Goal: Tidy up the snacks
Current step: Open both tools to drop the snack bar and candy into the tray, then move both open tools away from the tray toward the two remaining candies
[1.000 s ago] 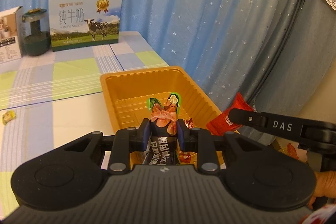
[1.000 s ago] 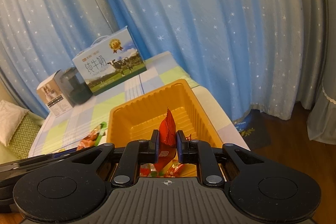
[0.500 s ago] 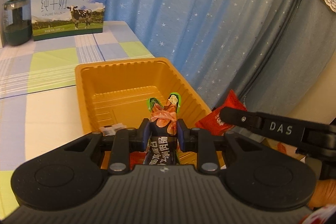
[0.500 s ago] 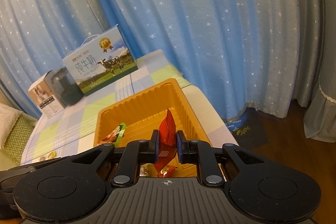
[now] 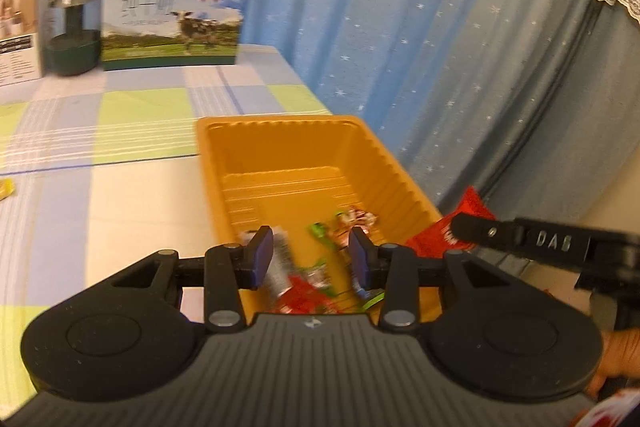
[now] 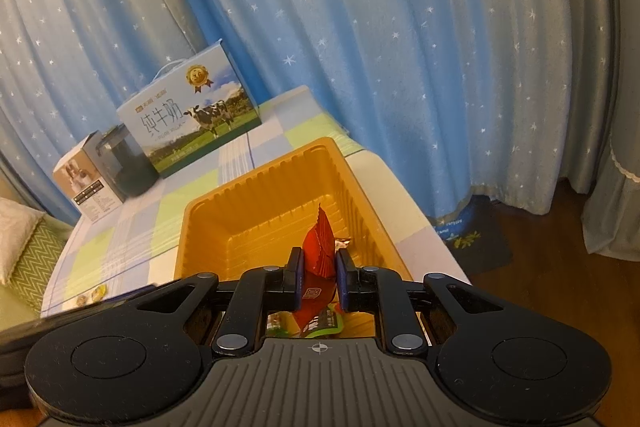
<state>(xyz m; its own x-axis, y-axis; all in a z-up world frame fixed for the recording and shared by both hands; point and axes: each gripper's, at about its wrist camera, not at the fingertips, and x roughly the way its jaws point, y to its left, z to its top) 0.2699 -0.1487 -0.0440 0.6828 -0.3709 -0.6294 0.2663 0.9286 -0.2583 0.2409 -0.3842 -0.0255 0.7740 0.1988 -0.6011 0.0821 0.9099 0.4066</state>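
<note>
An orange tray [image 5: 280, 121] sits on the checked tablecloth at the table's right edge. Over its near end, my left gripper [image 5: 310, 247] has its jaws opening, and the pads touch nothing. Below them several blurred snack packets [image 5: 316, 279] lie in the tray. My right gripper [image 6: 319, 263] is shut on a red packet [image 6: 318, 247], held upright over the near end of the tray [image 6: 256, 179]. The left wrist view shows that red packet [image 5: 468, 207] at the tray's right rim, with a black finger [image 5: 520, 235] across it.
At the back of the table stand a milk carton box [image 5: 172, 19], a dark green device [image 5: 72, 43] and a white box [image 5: 20, 31]. A yellow candy [image 5: 6, 189] lies at the left. Blue star curtains hang behind and to the right.
My left jaws have opened and the dark sausage packet they held is gone from between them, down among the snacks in the tray. The right gripper still holds the red packet.
</note>
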